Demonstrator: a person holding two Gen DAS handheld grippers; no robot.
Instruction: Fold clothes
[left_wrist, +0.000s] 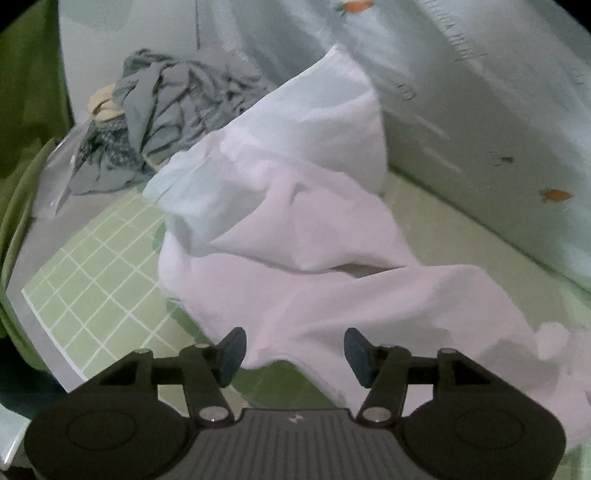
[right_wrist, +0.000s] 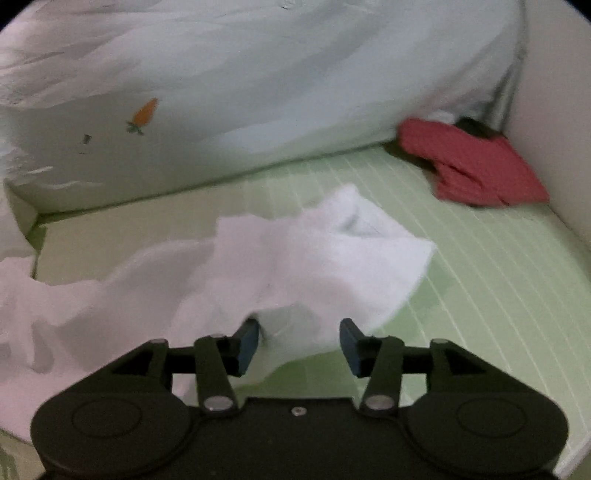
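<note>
A white garment (left_wrist: 295, 236) lies crumpled on the green checked bed sheet (left_wrist: 92, 291), one part raised in a fold. My left gripper (left_wrist: 293, 354) is open, its pads on either side of the garment's near edge, holding nothing. In the right wrist view the same white garment (right_wrist: 280, 266) spreads leftward across the green sheet (right_wrist: 480, 280). My right gripper (right_wrist: 299, 343) is open, with a bunch of the white cloth lying between the fingers and touching the left pad (right_wrist: 248, 345).
A heap of grey clothes (left_wrist: 166, 122) lies at the far left of the bed. A pale quilt with carrot prints (left_wrist: 480, 110) runs along the back, also in the right wrist view (right_wrist: 221, 110). A red garment (right_wrist: 469, 166) sits in the far right corner by a white wall (right_wrist: 554, 129).
</note>
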